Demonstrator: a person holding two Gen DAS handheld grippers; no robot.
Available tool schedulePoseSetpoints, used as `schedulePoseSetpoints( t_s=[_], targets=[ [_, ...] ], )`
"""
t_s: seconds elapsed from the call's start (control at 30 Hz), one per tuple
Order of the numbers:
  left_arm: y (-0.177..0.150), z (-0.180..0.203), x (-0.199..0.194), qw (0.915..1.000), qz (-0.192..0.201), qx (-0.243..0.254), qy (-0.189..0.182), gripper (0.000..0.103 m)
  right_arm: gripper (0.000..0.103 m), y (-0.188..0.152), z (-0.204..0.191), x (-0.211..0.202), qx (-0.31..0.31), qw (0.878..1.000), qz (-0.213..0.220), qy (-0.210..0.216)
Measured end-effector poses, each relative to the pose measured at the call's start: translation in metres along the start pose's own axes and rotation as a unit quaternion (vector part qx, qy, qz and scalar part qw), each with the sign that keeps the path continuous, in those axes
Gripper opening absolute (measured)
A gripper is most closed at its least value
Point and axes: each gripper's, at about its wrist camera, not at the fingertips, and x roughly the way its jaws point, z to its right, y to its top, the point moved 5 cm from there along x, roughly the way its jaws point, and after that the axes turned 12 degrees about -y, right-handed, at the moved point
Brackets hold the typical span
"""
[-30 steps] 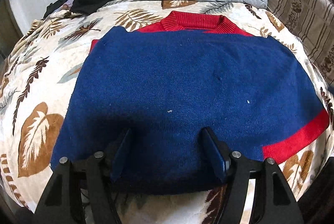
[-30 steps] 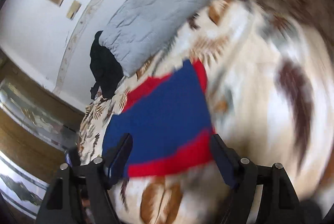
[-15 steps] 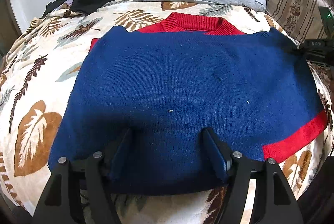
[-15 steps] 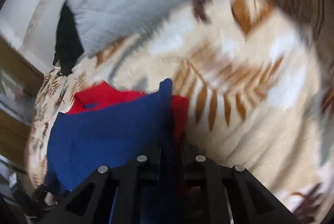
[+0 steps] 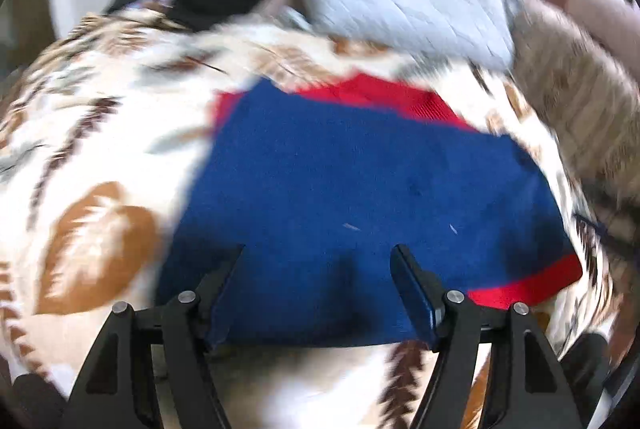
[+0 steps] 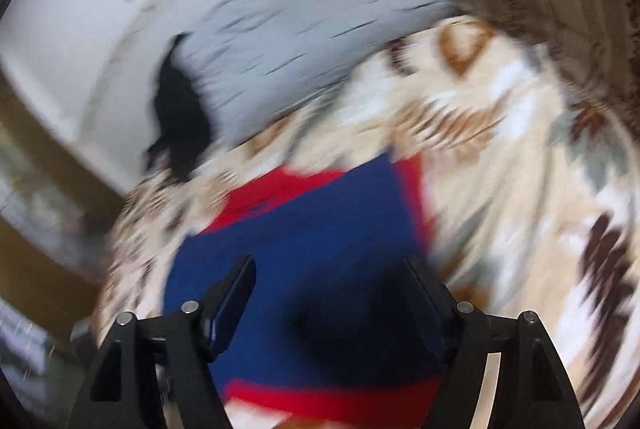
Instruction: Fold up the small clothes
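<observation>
The blue-and-red sweater (image 5: 360,189) lies folded flat on the leaf-print bed (image 5: 100,149). The left gripper (image 5: 320,293) hovers with jaws wide, empty. The right gripper (image 6: 330,305) has jaws opening, gripping nothing.

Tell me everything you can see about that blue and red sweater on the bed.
The sweater is a small knit, mostly navy blue, with a red ribbed collar and a red band at one edge. It lies flat, folded, on a leaf-patterned blanket. Both views are blurred; neither open gripper visibly pinches it.
</observation>
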Motion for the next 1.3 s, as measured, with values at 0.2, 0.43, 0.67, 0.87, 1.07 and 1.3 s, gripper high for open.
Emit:
schedulePoseSetpoints(
  t_s=[0.2, 0.43, 0.67, 0.87, 1.07, 1.3],
  targets=[
    [-0.032, -0.083, 0.009, 0.9932, -0.053, -0.087, 0.056, 0.062, 0.077, -0.058, -0.008, 0.027, 0.009, 0.998, -0.048, 0.04],
    [-0.013, -0.069, -0.02, 0.9932, -0.006, -0.085, 0.079, 0.059, 0.078, -0.069, 0.035, 0.005, 0.115, 0.991, -0.036, 0.06],
    [0.008, -0.009, 0.006, 0.999, -0.001, -0.019, 0.039, 0.06, 0.08, -0.103, 0.063, 0.015, 0.218, 0.969, -0.076, 0.09],
    [0.011, 0.027, 0.037, 0.9993, -0.017, 0.018, 0.028, 0.061, 0.081, -0.076, 0.067, 0.018, 0.244, 0.966, -0.038, 0.073],
    [0.003, 0.029, 0.053, 0.9978, -0.048, 0.025, 0.038, 0.061, 0.08, -0.053, 0.073, 0.008, 0.233, 0.97, 0.007, 0.066],
    [0.006, 0.031, 0.058, 0.9975, -0.053, 0.029, 0.038, 0.061, 0.079, -0.058, 0.055, 0.024, 0.178, 0.982, -0.012, 0.057]
  ],
)
